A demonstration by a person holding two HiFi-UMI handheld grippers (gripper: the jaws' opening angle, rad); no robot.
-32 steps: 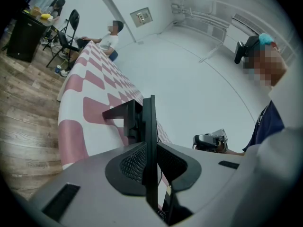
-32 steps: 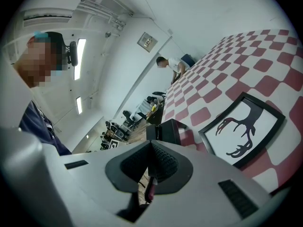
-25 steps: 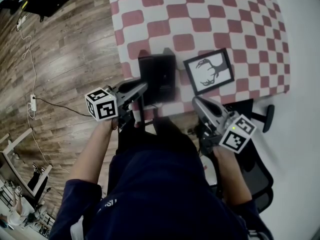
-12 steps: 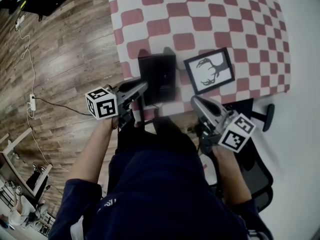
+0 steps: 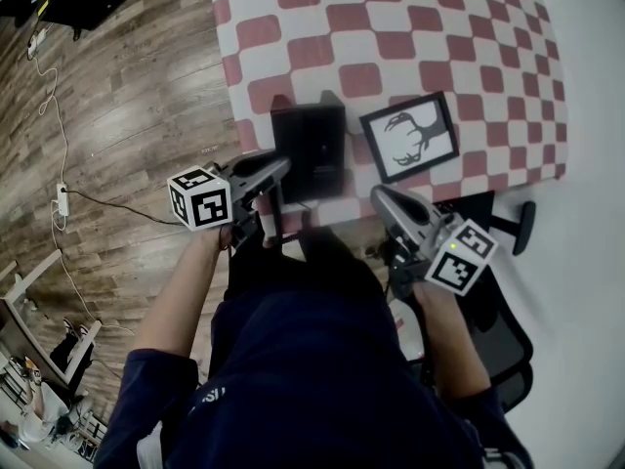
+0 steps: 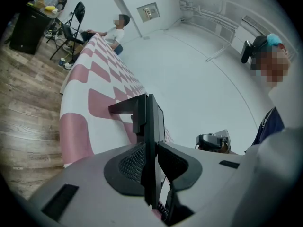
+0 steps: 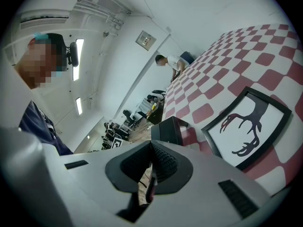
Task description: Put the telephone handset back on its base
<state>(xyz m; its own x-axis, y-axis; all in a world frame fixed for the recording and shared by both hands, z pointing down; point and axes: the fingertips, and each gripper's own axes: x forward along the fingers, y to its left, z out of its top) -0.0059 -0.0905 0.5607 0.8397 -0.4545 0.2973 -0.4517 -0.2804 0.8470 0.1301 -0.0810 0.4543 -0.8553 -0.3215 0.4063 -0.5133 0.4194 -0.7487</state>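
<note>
The left gripper (image 5: 283,169) reaches the near left side of the black plastic telephone base (image 5: 311,145), at the near edge of the desk (image 5: 410,27) with its red-and-white checked cloth. Its fingers (image 6: 128,162) have just been opening. The black telephone handset (image 6: 150,122) stands edge-on between them, with a thin gap on its right. The right gripper (image 5: 379,195) hovers off the near edge, near a black-framed antler picture (image 5: 408,137), its fingers (image 7: 163,162) closed on nothing.

A table (image 5: 459,27) draped in a red-and-white checked cloth stands on a wood-plank floor (image 5: 127,115). White walls (image 6: 189,65) enclose the room under lit ceiling strip lights (image 7: 78,51). A black chair (image 6: 76,15) stands at the table's far end.
</note>
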